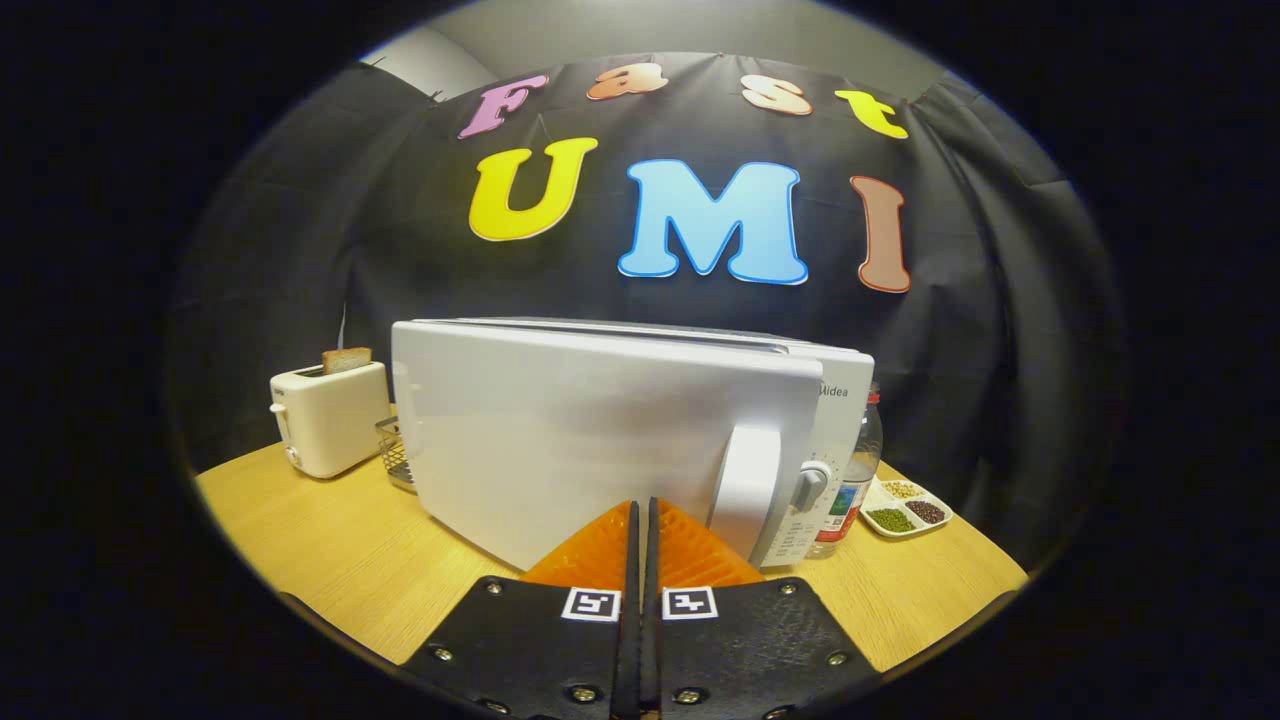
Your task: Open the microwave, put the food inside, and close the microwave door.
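A white microwave (840, 400) stands on the wooden table (330, 560) just ahead of me. Its door (590, 430) stands slightly ajar, the handle side a little proud of the control panel with its dial (812, 482). The white vertical handle (748, 485) is just right of my fingertips. My gripper (640, 505) is shut with nothing between its fingers, and the tips sit at the lower part of the door, touching it or very nearly. The microwave's inside is hidden by the door.
A cream toaster (330, 415) with a slice of toast (346, 359) stands to the left. A wire basket (393, 455) sits between the toaster and the microwave. Right of the microwave are a plastic bottle (864, 450) and a white divided tray (905, 508) of beans.
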Available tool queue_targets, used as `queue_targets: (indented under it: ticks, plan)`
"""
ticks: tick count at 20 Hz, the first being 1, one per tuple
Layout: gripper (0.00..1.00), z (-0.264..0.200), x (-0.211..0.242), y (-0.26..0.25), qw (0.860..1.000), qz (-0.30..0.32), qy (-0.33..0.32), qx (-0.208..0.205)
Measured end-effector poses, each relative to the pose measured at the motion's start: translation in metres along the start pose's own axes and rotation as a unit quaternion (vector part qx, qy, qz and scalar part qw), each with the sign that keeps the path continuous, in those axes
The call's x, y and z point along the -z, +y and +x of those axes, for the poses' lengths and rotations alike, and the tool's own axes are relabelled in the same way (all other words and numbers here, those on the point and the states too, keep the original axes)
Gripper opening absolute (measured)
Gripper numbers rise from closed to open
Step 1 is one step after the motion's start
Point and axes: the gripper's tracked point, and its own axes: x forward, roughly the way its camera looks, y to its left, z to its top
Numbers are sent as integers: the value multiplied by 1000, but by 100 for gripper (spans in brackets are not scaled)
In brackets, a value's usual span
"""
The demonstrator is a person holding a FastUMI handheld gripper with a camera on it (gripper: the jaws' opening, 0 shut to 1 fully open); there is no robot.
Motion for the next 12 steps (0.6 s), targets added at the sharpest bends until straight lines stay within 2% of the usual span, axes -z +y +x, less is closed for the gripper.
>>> queue_targets:
  ticks: [9, 11, 12]
  plan:
    - [1, 67, -16, -22, 998, 33, 11, 45]
    - [2, 66, -14, -21, 998, 27, 14, 56]
    - [5, 65, -14, -22, 998, 14, 17, 62]
